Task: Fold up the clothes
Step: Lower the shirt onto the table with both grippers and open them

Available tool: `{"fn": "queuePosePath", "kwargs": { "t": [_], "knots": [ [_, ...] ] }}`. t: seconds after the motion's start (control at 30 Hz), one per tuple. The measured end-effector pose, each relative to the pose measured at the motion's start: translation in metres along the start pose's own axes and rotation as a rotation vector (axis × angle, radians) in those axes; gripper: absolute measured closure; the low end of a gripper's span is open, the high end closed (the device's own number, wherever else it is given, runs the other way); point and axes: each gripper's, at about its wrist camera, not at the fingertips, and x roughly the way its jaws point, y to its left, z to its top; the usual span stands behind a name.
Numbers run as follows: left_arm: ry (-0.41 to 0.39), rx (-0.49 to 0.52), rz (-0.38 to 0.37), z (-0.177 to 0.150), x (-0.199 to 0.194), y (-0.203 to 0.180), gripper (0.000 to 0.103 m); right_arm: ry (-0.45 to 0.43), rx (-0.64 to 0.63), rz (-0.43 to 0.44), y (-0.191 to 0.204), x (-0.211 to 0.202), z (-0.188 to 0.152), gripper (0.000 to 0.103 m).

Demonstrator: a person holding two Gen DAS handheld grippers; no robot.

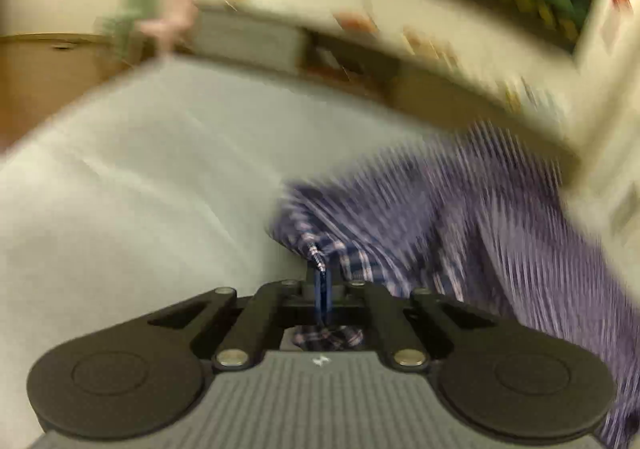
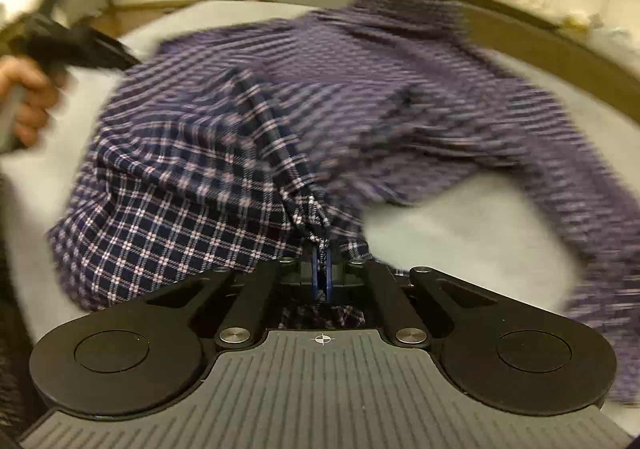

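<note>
Right wrist | plaid shirt (image 2: 320, 97) blurred, rumpled, spread on bed (image 2: 460, 225) | right tool (image 2: 320, 249), left tool (image 1: 320, 261) each pinch shirt

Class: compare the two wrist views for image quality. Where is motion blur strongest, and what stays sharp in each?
Left wrist view: heavy streaking across the room and the plaid shirt; only the left gripper stays crisp. Right wrist view: shirt weave sharp near the right gripper, smeared farther off; the hand is blurred.
</note>
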Motion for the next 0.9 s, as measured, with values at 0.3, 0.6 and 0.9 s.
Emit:
{"fn": "queuePosePath", "kwargs": {
  "t": [0.3,0.6,0.9],
  "knots": [
    [0.019,-0.094,0.024,0.013,-0.015,0.053,0.059,-0.123,0.36,0.065,-0.059,-0.041,-0.009,0.066],
    [0.189,0.088,-0.165,-0.036,0.003,-0.018,0.044,-0.016,0.329,-0.49,-0.109,-0.037,-0.018,0.023],
    [0.213,0.177,0.05,-0.053,0.018,0.01,0.057,0.191,0.328,-0.492,-0.155,0.0,-0.022,0.079]
  ]
}}
